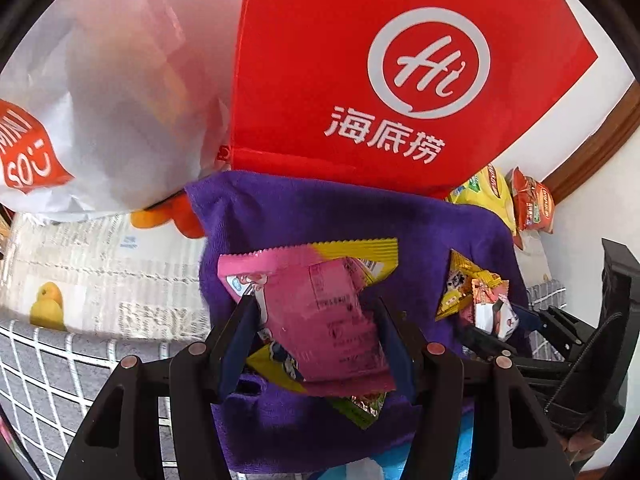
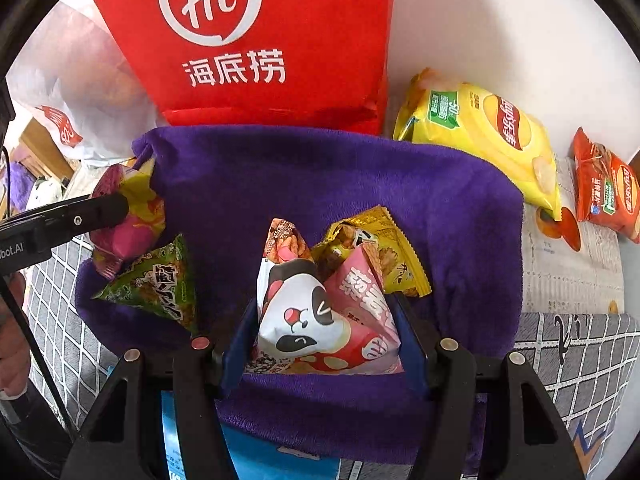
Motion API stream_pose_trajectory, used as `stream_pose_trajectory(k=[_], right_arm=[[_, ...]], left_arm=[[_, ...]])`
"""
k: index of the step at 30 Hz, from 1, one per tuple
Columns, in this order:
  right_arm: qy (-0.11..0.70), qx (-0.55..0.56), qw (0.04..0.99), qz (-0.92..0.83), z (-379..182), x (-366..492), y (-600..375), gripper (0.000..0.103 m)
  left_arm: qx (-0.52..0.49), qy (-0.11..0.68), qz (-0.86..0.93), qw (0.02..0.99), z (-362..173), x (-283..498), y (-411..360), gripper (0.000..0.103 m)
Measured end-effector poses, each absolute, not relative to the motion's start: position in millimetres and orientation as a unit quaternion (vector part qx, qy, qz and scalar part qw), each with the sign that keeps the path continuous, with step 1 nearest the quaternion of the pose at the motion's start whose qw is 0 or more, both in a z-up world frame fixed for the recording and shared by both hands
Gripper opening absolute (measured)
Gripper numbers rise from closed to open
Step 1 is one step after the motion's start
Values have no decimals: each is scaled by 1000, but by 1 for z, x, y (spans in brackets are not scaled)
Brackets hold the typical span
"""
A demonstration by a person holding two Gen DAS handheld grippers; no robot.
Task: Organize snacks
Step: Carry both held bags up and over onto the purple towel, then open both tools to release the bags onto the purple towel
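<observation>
The left claw [image 1: 314, 308] is clamped on a pink-and-yellow snack packet [image 1: 316, 300], gripping it from both sides between the blue pads; the packet stands up out of the jaws. Directly under that packet, touching it, lies a green triangular snack pack [image 2: 154, 280], only its lower tip visible from the left wrist view. Both sit over a purple towel [image 1: 320, 212].

The right claw [image 2: 328, 332] is clenched on a white-and-pink panda snack packet [image 2: 304, 320], which fills the gap between its fingers. Just beyond the claw tips, a yellow snack packet [image 2: 384, 248] leans against the panda packet on the same purple towel. Left of the right claw, the left claw's arm reaches in over the towel's edge with its packet.

Beyond the towel's far edge, touching it, stands a red Haidilao bag [image 2: 256, 40]. Left of the red bag sits a white plastic bag [image 1: 108, 92] with an orange label. Right of the red bag, a yellow chip bag [image 2: 480, 136] lies tilted past the towel's right corner, and an orange chip bag [image 2: 604, 188] lies further right, apart from it. A grey grid-pattern cloth [image 2: 580, 352] covers the surface on both sides of the towel.
</observation>
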State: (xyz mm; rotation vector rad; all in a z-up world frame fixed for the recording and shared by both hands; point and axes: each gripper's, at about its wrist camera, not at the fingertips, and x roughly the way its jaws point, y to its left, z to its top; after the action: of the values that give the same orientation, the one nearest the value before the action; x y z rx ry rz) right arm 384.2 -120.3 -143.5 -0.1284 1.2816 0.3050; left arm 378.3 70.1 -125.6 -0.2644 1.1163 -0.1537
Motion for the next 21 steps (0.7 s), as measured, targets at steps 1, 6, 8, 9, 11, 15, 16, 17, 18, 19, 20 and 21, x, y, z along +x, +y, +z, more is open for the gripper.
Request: stream_pose_trajectory(k=[1, 6, 8, 9, 11, 15, 16, 17, 18, 19, 20, 21], right_arm=[[596, -60, 788, 142, -144, 385, -119, 64], [594, -62, 789, 144, -142, 386, -117, 70], [592, -58, 790, 147, -140, 386, -117, 74], [591, -58, 791, 146, -139, 386, -118, 77], [588, -60, 794, 142, -136, 385, -120, 77], [581, -55, 800, 141, -125, 384, -123, 77], [575, -55, 804, 142, -121, 382, -124, 77], [571, -55, 807, 142, -117, 381, -125, 77], [565, -53, 811, 141, -112, 380, -127, 77], [561, -50, 814, 141, -108, 379, -129, 77], [555, -44, 819, 140, -103, 378, -132, 77], [552, -40, 821, 139, -100, 377, -133, 77]], left_arm=[[-128, 530, -77, 835, -127, 379, 69, 58], [-133, 536, -85, 830, -131, 379, 65, 58], [-132, 535, -86, 830, -130, 379, 64, 58], [-132, 536, -87, 830, -131, 379, 63, 58], [-131, 537, -88, 829, -131, 379, 61, 58], [-130, 536, -90, 829, -131, 380, 59, 58], [-130, 536, -92, 829, -131, 380, 59, 58], [-131, 535, -93, 829, -130, 380, 58, 58], [-131, 534, -94, 830, -130, 380, 58, 58], [-130, 534, -96, 830, -129, 380, 58, 58], [-128, 534, -98, 830, -129, 380, 57, 58], [-126, 533, -100, 830, -127, 379, 58, 59]])
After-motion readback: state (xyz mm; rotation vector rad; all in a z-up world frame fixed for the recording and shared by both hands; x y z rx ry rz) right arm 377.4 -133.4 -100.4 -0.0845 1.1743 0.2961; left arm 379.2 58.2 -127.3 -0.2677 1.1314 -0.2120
